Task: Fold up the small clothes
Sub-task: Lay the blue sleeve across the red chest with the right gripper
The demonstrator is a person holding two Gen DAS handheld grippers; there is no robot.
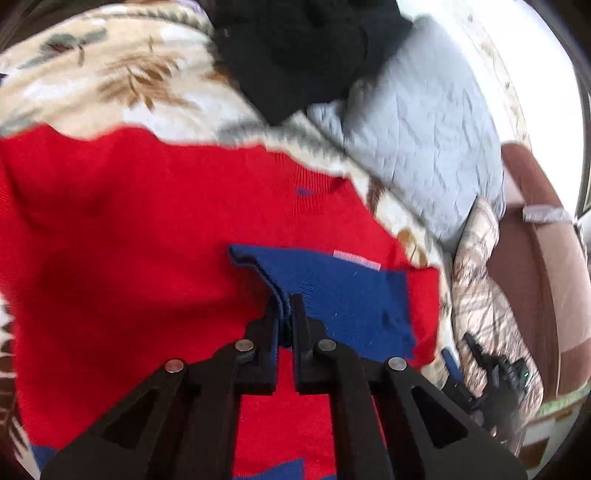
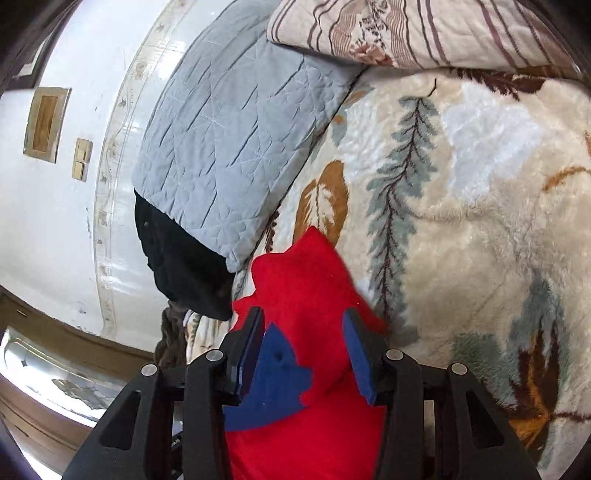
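A small red knit garment (image 1: 147,229) with blue trim (image 1: 343,291) lies spread on a leaf-patterned plush blanket (image 1: 110,81). My left gripper (image 1: 286,310) is shut on the folded blue edge of the garment. In the right wrist view the same red garment (image 2: 306,288) with a blue patch (image 2: 273,380) lies between my right gripper's fingers. My right gripper (image 2: 304,350) is open, its jaws wide apart around the cloth without pinching it.
A grey quilted pillow (image 2: 229,140) lies beside the garment, with black clothing (image 2: 184,273) under its edge. A striped patterned quilt (image 2: 424,33) is folded behind. A white wall (image 2: 48,206) and a brown chair (image 1: 535,258) border the bed.
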